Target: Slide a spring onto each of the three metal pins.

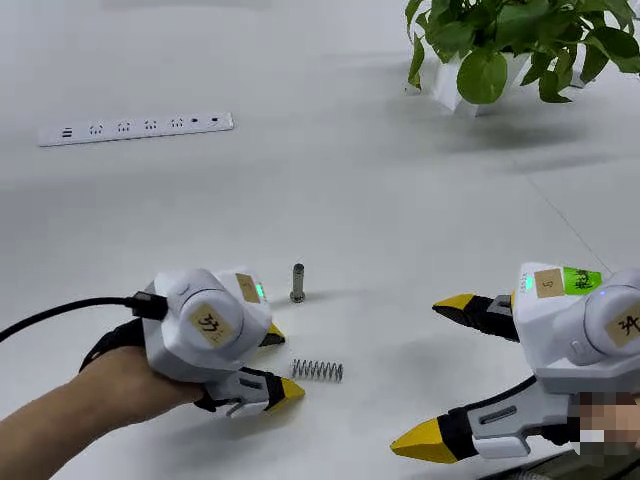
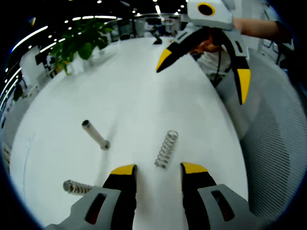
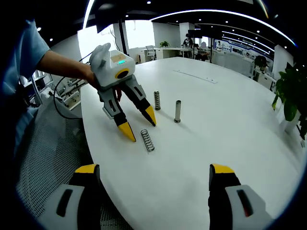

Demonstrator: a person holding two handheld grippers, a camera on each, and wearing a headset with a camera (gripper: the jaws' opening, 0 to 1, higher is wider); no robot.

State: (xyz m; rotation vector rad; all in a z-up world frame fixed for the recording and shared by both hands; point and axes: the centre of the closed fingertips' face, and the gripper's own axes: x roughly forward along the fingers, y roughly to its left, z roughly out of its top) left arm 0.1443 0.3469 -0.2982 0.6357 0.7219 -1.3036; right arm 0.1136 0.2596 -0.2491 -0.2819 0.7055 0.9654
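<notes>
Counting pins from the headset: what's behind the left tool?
The left tool covers that spot in the head view. The right gripper view shows a spring-wrapped pin standing there, near the bare pin.

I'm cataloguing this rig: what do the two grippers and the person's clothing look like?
Both the left gripper and right gripper have white bodies and black jaws with yellow tips. The left carries a black cable, a tan sticker and a green light; the right has a green label. The person wears a blue sleeve.
</notes>
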